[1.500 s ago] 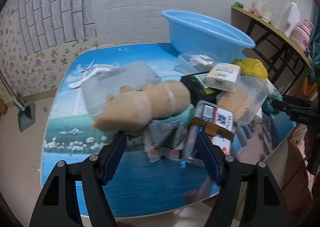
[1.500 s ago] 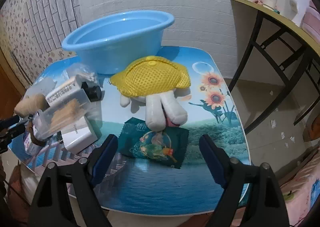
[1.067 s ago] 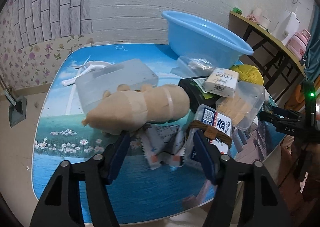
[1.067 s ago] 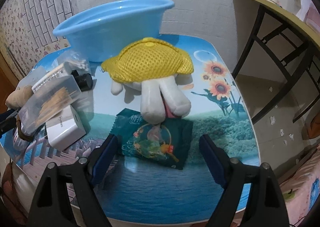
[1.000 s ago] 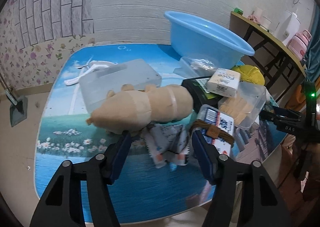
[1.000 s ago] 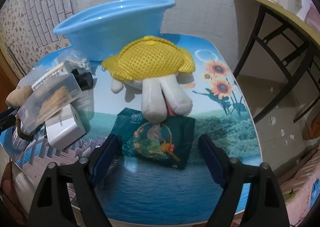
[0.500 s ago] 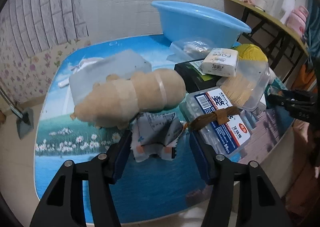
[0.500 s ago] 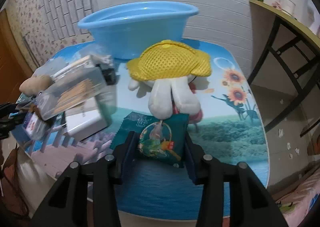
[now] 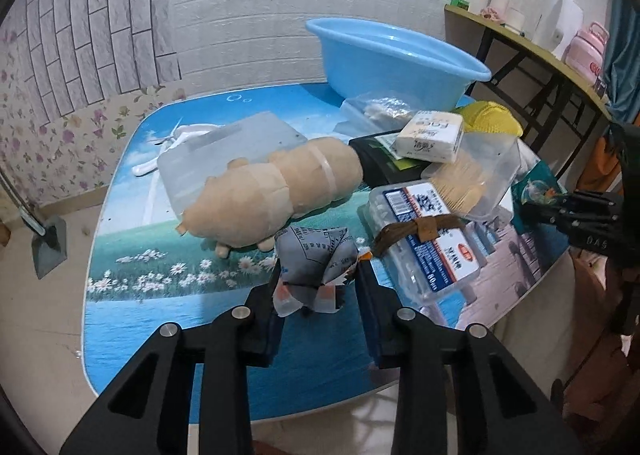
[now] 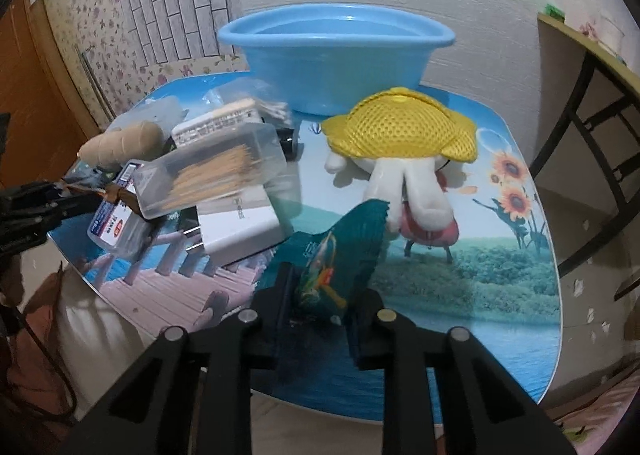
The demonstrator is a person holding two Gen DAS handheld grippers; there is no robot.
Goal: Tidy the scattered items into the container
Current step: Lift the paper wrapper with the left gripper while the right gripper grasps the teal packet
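Note:
My left gripper (image 9: 318, 287) is shut on a grey crinkled snack packet (image 9: 316, 255) and holds it just above the table, in front of a tan plush toy (image 9: 276, 191). My right gripper (image 10: 320, 295) is shut on a dark green snack packet (image 10: 340, 255), lifted and tilted up in front of a white plush with a yellow mesh hat (image 10: 404, 131). The blue basin (image 9: 392, 55) stands at the back of the table; it also shows in the right wrist view (image 10: 336, 55).
A pile lies between the grippers: a clear box of cotton swabs (image 9: 424, 239), a clear toothpick box (image 10: 212, 171), a white charger (image 10: 236, 231), a white soap box (image 9: 432, 135) and a frosted case (image 9: 228, 151). A dark-framed side table (image 10: 592, 67) stands right.
Both grippers closed from wide open. The left took hold of the grey packet and the right took hold of the green packet, and both packets are lifted off the table.

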